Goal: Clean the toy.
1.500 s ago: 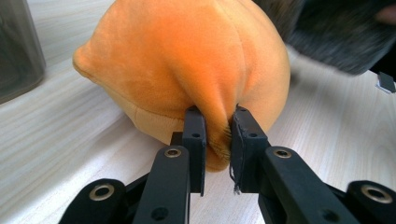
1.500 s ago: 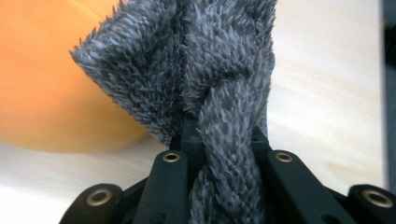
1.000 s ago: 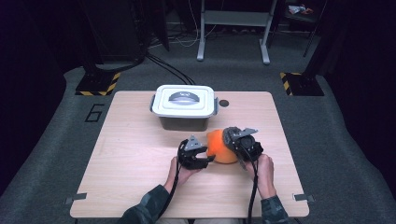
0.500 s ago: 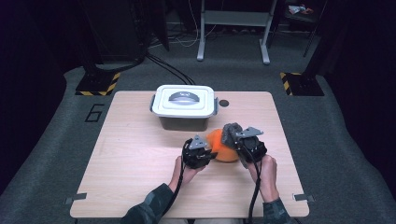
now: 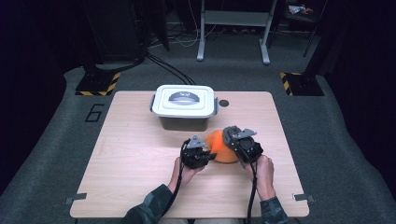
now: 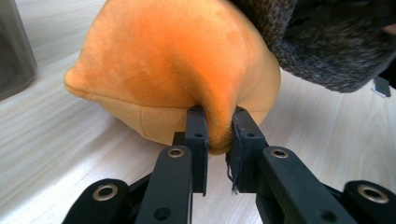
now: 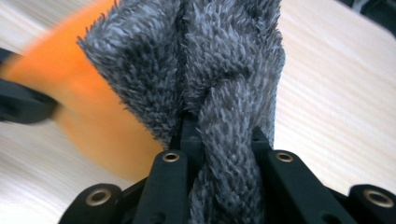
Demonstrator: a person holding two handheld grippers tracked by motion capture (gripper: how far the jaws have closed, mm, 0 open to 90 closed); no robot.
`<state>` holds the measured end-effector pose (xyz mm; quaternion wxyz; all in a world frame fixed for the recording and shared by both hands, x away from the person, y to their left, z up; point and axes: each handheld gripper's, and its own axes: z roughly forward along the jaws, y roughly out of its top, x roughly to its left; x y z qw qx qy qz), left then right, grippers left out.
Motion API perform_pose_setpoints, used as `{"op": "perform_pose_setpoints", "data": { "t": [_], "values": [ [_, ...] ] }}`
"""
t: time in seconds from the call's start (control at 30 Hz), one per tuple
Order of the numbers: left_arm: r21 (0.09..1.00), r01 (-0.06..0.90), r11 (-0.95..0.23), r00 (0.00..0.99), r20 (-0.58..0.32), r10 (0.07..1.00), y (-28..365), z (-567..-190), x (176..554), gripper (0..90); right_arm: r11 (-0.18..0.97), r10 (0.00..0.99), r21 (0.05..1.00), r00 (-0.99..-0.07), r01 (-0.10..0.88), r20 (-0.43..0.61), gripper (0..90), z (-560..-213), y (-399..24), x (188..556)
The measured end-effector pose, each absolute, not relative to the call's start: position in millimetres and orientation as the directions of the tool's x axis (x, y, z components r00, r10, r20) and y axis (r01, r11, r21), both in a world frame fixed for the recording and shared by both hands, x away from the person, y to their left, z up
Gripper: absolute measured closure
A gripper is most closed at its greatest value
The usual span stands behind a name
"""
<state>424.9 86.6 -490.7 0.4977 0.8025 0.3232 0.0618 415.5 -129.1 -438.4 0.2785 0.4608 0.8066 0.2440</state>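
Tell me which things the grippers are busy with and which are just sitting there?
Busy with:
- orange plush toy, pinched by the left gripper
- its grey fuzzy part, clamped in the right gripper

Just sitting there:
- lidded plastic box at the back of the table
- yellow-black striped floor plates

High view overhead, facing forward; gripper views close; all share plush toy [image 5: 223,147].
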Motion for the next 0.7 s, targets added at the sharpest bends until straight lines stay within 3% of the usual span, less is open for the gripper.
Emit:
{"op": "perform_pose_setpoints", "data": {
  "t": [0.3, 0.7],
  "values": [
    [0.84, 0.461, -0.287, 0.786, -0.236, 0.571, 88.9, -494.5, 426.8, 79.6, 0.379, 0.92, 0.617, -0.352, 0.689, -0.173, 76.4, -464.2, -159.9, 429.1],
    [0.836, 0.479, -0.269, 0.774, -0.258, 0.579, 94.0, -498.7, 427.8, 79.6, 0.358, 0.929, 0.562, -0.346, 0.746, -0.132, 76.3, -487.5, -166.0, 441.0]
  ]
}}
